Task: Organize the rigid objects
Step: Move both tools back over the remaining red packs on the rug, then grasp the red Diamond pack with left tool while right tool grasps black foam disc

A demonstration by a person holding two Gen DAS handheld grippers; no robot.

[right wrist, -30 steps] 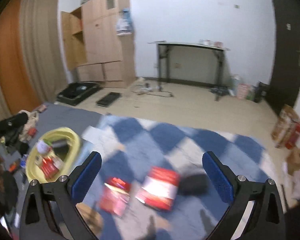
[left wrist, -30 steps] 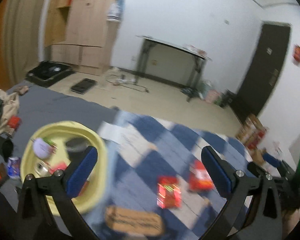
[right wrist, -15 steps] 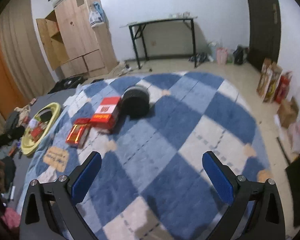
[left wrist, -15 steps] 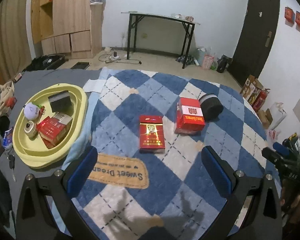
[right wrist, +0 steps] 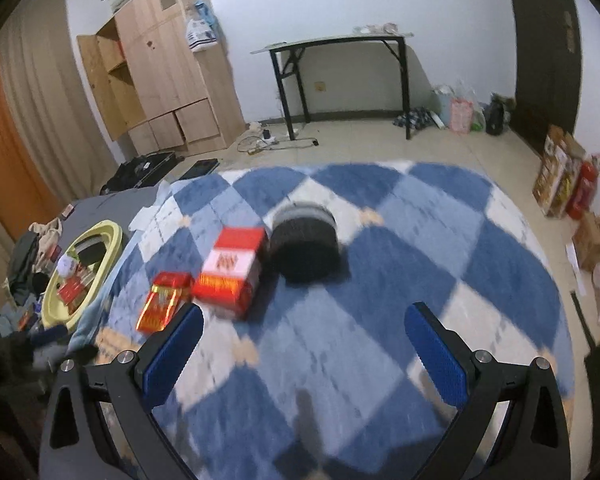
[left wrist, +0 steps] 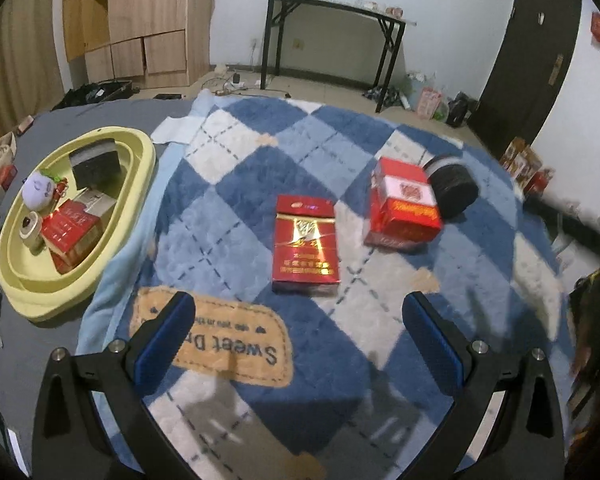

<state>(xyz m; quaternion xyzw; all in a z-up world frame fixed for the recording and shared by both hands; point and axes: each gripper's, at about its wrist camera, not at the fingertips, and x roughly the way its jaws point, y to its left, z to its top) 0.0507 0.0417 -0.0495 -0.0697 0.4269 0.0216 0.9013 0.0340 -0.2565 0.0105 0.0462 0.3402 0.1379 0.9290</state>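
**Boxes and a black cylinder lie loose on checked rug as two grippers hover, jaws wide**

A blue-and-white checked rug (left wrist: 236, 184) fills both wrist views, a tan "Sweet Dream" patch near its front edge. Left of it sits a yellow oval tray (left wrist: 140, 184) holding a black box (left wrist: 94, 166), a red box (left wrist: 74, 230), a small tape roll (left wrist: 30, 228) and a pale round toy (left wrist: 40, 192). On the rug lie three loose items: a flat red pack (left wrist: 305, 254) in the middle; to its right, a thicker red-and-white box (left wrist: 404, 208); and, just beside that box's far corner and perhaps touching it, a black cylinder (left wrist: 452, 188) on its side. The left gripper (left wrist: 300, 344) hangs above the rug with the flat pack straight ahead between its blue pads, empty and spread wide. The right gripper (right wrist: 304, 352), in a motion-blurred view, is likewise spread wide and empty, the cylinder and thicker box ahead of it.
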